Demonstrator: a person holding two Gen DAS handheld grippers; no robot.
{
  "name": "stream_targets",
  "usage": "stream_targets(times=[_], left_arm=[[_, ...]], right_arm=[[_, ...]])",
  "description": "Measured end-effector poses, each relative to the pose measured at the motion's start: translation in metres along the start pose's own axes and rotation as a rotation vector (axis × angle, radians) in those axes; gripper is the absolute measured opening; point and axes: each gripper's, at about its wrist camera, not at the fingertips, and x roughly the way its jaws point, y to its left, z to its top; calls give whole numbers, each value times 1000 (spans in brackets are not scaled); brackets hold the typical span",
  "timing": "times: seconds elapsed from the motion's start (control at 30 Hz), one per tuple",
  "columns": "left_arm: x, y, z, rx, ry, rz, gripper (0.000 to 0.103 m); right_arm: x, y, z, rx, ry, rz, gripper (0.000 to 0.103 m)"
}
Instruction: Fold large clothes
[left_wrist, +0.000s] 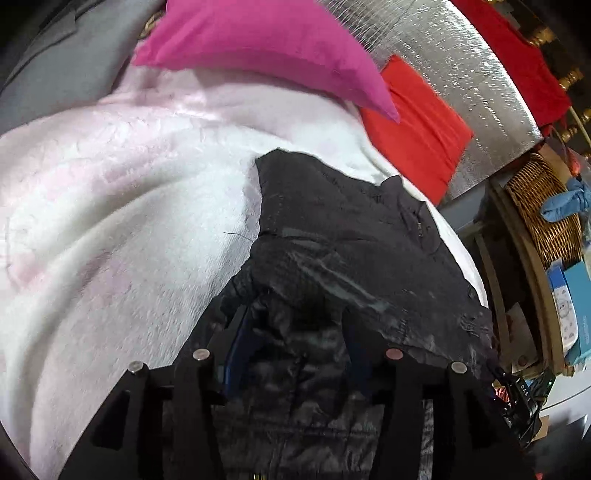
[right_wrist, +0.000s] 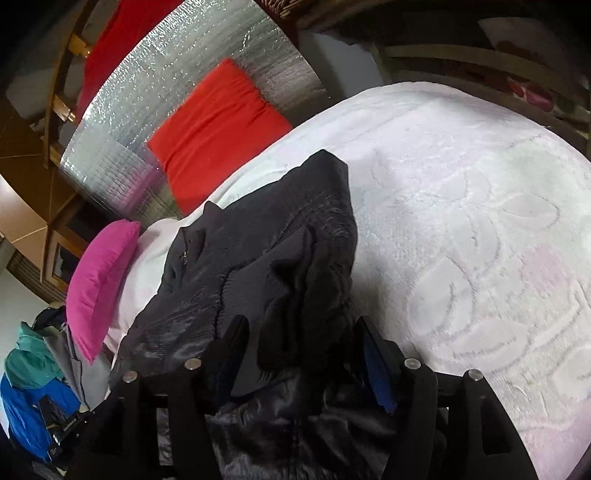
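Note:
A black quilted jacket (left_wrist: 343, 243) lies bunched on a white fleece blanket (left_wrist: 110, 229) on the bed. It also shows in the right wrist view (right_wrist: 258, 254) on the same blanket (right_wrist: 480, 221). My left gripper (left_wrist: 295, 332) stands wide over the jacket's near edge, with black fabric bunched between its fingers. My right gripper (right_wrist: 303, 339) also stands wide, with a fold of the jacket rising between its fingers. Whether either one pinches the fabric is hidden.
A pink pillow (left_wrist: 266, 48) and a red pillow (left_wrist: 417, 129) lie at the head of the bed against a silver foil panel (left_wrist: 461, 66). A wicker basket (left_wrist: 543, 206) and boxes stand past the bed's right side. Coloured clothes (right_wrist: 29, 387) are piled beside the bed.

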Motion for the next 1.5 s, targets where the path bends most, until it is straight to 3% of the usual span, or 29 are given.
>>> stream_targets(times=[0.13,0.23,0.5,0.67,0.83,1.1,1.3,1.5], left_arm=[[-35,-3,-11,62,-68,20,61],[-56,3,-22,92,-99,40,62],[-89,36,-66,95,-71,90,62],[-117,51,-107,58,-80,71,62],[-149,67,-148,7,-118,17,63],[-165,76,-196,54,-94,-18,64],[-157,82,-213,106,-49,11,64],[-146,84,-219,82,19,-41,64]], right_arm=[[-22,-6,-8,-26,-11,-9,64],[-44,-16,-19,-55,-9,-12,65],[-121,-65,-57,-54,-46,23,67],[-155,-95,-84,-8,-43,55,67],[-178,-113,-113,69,-9,149,67],[-187,-111,-153,91,63,209,67],[-174,-105,-165,70,87,99,67],[-155,-95,-173,22,142,58,67]])
